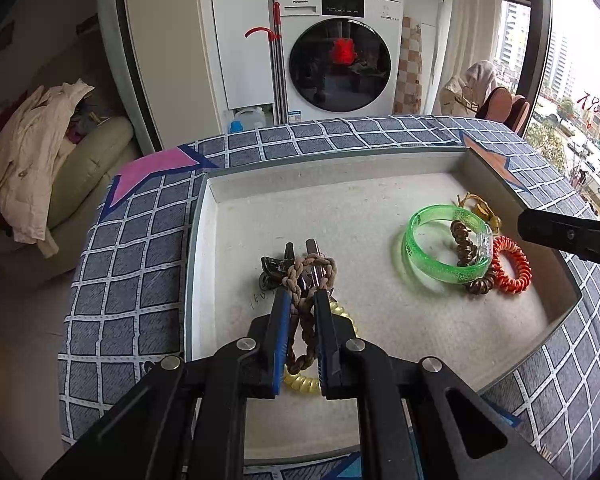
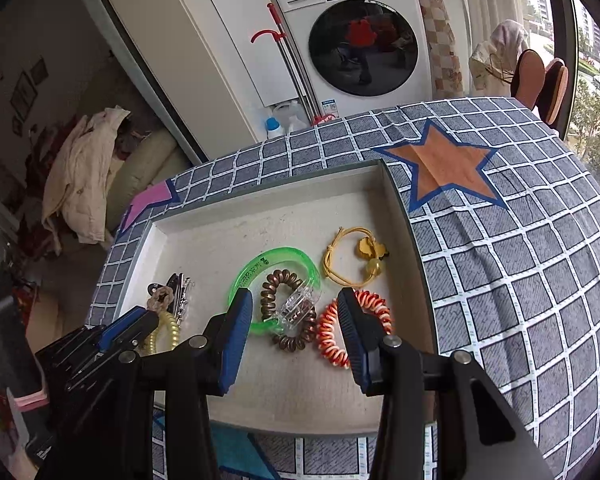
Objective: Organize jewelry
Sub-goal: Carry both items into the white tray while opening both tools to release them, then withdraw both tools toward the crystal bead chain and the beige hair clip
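A shallow white tray (image 1: 380, 188) (image 2: 260, 200) lies on the checked tablecloth. My left gripper (image 1: 302, 296) is nearly closed around a brown braided cord bracelet (image 1: 300, 280), low over a dark hair clip (image 1: 272, 268) and a yellow coil hair tie (image 1: 300, 382). It also shows in the right wrist view (image 2: 140, 320). My right gripper (image 2: 294, 300) is open and empty above a green bangle (image 2: 276, 264), a brown coil tie (image 2: 288, 340), a clear clip (image 2: 296, 304) and an orange coil tie (image 2: 332, 336). A yellow cord bracelet (image 2: 356, 256) lies beyond.
The tablecloth has a pink star (image 1: 152, 172) and an orange star (image 2: 444, 168). A washing machine (image 1: 340, 52) stands behind the table. A sofa with clothes (image 1: 40, 152) is at the left, and a window at the right.
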The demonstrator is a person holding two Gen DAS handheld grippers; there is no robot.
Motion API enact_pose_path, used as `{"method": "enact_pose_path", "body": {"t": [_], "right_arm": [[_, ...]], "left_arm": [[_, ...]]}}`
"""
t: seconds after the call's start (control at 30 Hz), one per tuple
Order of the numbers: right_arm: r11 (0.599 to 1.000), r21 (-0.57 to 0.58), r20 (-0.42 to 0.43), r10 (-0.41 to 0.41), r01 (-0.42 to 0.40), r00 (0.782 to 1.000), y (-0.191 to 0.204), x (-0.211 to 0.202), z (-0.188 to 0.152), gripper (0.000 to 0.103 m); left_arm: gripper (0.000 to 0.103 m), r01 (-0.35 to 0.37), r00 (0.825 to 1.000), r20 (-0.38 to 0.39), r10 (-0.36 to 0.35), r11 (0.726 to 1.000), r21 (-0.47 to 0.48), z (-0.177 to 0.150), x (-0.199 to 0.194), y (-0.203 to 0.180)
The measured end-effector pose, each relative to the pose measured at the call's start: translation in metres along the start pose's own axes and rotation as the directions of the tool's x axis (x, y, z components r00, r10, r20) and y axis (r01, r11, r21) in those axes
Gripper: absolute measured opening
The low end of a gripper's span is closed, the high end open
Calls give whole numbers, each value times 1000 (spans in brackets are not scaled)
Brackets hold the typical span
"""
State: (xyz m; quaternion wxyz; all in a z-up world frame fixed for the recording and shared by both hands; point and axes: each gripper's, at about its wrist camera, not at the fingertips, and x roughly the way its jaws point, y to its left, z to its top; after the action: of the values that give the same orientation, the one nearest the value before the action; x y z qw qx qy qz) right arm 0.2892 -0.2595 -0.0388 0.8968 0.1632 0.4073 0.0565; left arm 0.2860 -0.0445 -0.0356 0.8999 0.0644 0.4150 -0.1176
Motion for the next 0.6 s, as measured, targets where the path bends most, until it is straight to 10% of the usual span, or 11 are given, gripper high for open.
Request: {"method": "enact_pose_path", "body": {"t": [0.03,0.1,0.13,0.6], "right_arm": [[1000,2,2,6,-6,1000,-1,-4,-3,48],[1000,4,8,13,-13,1000,-1,-10,-8,48],[1000,5,12,17,-17,1000,-1,-13,-11,48],[998,43,37,35,-37,999,-13,-51,-41,67]], "left_arm": [[34,-3,1000,0,3,1000,1,0,0,0],[90,-15,1000,5,15,1000,-9,0,-2,0],[101,-29,999,26,29,999,-20,0,-5,1],[103,-20,993,113,24,999,-38,-2,-52,8]]}}
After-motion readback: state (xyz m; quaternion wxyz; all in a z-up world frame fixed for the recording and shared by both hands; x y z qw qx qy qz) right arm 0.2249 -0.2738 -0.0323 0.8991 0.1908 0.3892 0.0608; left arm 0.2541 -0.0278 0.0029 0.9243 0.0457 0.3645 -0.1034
